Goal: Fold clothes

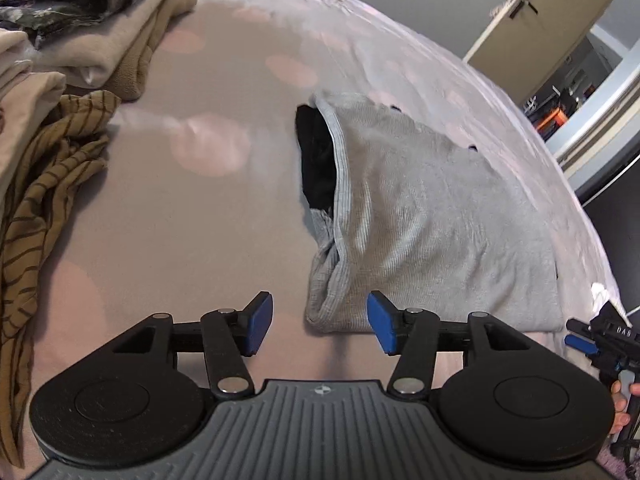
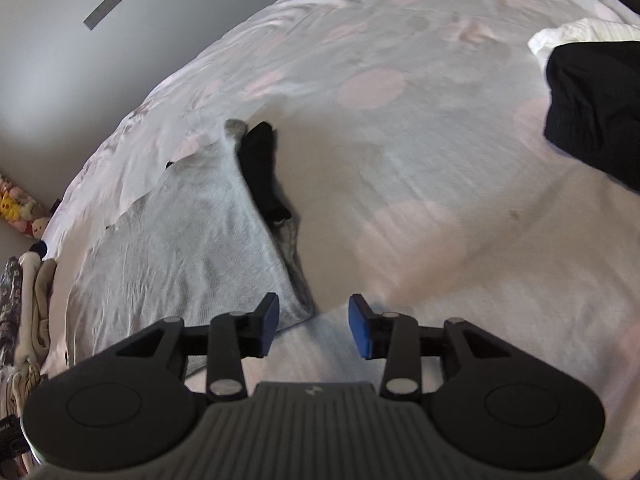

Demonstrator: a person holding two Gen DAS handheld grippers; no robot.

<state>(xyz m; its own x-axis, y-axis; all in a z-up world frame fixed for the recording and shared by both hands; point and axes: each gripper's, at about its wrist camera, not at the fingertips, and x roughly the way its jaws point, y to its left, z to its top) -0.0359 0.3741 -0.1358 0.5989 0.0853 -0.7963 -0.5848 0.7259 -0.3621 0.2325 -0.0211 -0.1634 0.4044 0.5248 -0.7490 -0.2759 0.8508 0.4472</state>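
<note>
Grey top (image 1: 420, 216): on bed (image 1: 208, 216), centre, folded over w/ black lining showing; 1 fold done, more left; striped shirt (image 1: 48, 184) + folded pile (image 1: 100, 44) at edge; left gripper (image 1: 320, 322) & right gripper (image 2: 314, 326): part-open, holding nothing.

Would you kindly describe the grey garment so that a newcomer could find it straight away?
Start at the bed with the pale pink-spotted cover. The grey garment lies flat in its middle, apart from the clothes pile at one edge. It is the only ribbed light-grey piece, folded over, with black fabric peeking from under one edge.
</note>
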